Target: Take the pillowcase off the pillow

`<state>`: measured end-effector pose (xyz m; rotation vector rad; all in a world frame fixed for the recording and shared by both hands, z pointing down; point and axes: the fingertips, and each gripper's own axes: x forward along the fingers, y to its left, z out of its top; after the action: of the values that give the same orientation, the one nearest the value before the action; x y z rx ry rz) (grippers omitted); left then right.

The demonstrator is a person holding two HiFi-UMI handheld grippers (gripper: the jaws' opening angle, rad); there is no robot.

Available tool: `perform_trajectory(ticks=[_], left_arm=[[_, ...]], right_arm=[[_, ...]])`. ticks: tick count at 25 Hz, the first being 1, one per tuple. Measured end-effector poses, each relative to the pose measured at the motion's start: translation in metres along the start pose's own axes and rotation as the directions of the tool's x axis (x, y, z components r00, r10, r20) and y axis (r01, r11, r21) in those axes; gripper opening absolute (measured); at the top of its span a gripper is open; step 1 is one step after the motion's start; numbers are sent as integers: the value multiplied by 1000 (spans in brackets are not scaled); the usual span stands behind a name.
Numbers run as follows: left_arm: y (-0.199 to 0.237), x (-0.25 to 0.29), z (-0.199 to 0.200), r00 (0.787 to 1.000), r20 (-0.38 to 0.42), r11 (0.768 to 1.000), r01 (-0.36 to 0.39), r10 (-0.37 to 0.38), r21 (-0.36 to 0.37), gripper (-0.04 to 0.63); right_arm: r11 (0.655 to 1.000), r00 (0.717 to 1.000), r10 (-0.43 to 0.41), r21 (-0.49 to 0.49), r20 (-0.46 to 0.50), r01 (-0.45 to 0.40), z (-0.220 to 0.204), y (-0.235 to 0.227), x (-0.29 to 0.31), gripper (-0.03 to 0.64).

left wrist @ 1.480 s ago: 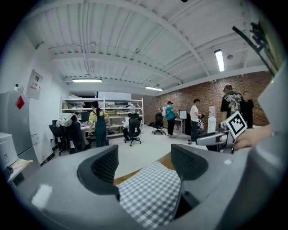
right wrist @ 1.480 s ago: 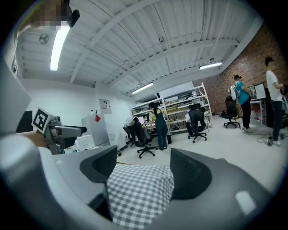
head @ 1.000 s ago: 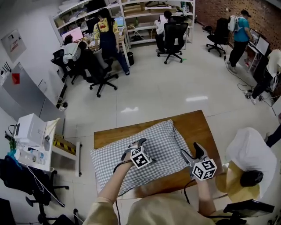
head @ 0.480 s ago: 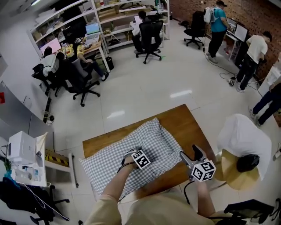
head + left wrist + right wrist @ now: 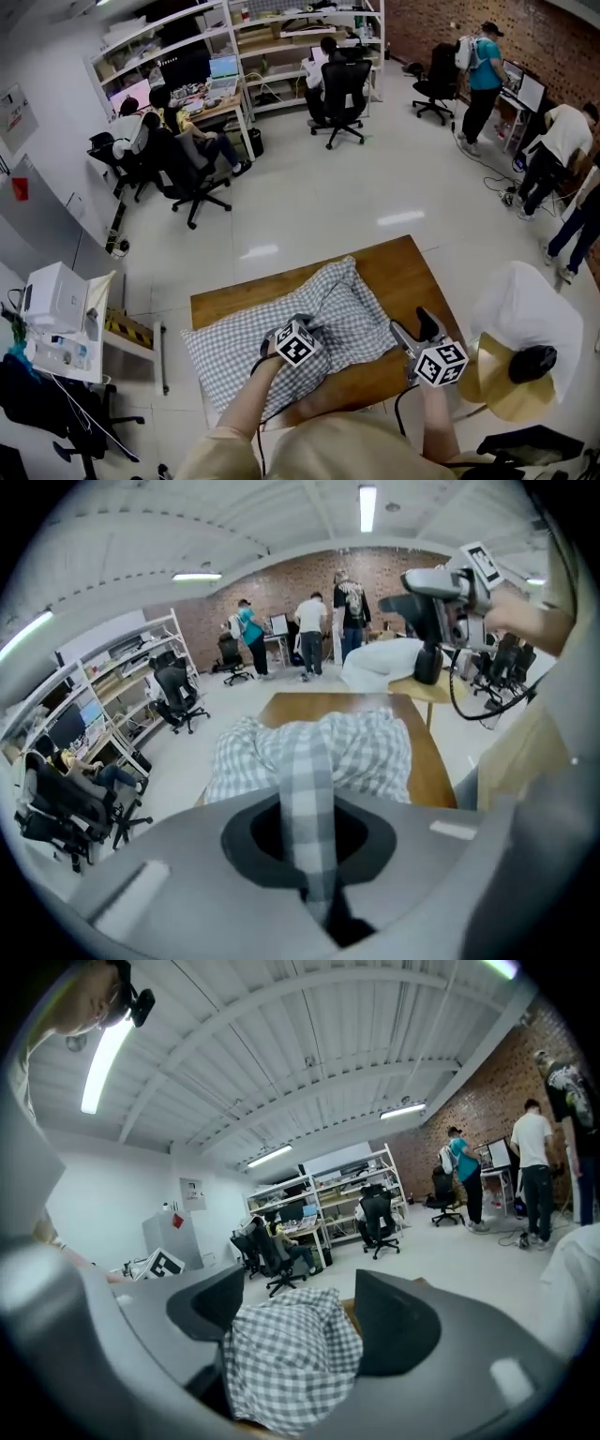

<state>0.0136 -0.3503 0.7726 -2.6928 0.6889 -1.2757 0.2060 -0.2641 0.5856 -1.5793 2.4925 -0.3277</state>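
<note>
Your left claw [image 5: 307,799] has just closed, and its jaws are clamped on a thin fold of the checked pillowcase [image 5: 239,339], which lies across the bench [image 5: 412,272]. Your right claw [image 5: 298,1312] stands apart at the near right with fabric between its jaws; contact is unclear.

Risk: so small a pinch may slip when you pull, or drag everything along.

The pillowcase apparently still holds the pillow.

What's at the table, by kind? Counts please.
checked pillow: 1
hand-held grippers: 2 (left hand-held gripper, right hand-held gripper)
wooden table: 1
Total: 4
</note>
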Motion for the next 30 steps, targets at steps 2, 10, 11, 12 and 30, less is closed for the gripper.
perform_trajectory(ticks=[2, 10, 11, 12, 30], left_arm=[[-3, -27, 26, 996, 87, 1000, -26, 27, -15, 11], [17, -190, 124, 840, 527, 990, -135, 130, -28, 11], [19, -206, 136, 812, 566, 988, -154, 143, -29, 11], [20, -222, 146, 780, 606, 985, -169, 157, -37, 11], [-6, -294, 86, 490, 833, 957, -10, 258, -291, 11]], right_arm=[[999, 998, 32, 4, 61, -32, 38, 3, -10, 359], [989, 932, 106, -138, 348, -61, 202, 34, -47, 357], [983, 918, 93, -180, 385, -24, 217, 32, -57, 357], [976, 906, 83, -218, 416, 10, 231, 31, -65, 356], [768, 830, 482, -591, 281, -246, 352, 146, -74, 357]])
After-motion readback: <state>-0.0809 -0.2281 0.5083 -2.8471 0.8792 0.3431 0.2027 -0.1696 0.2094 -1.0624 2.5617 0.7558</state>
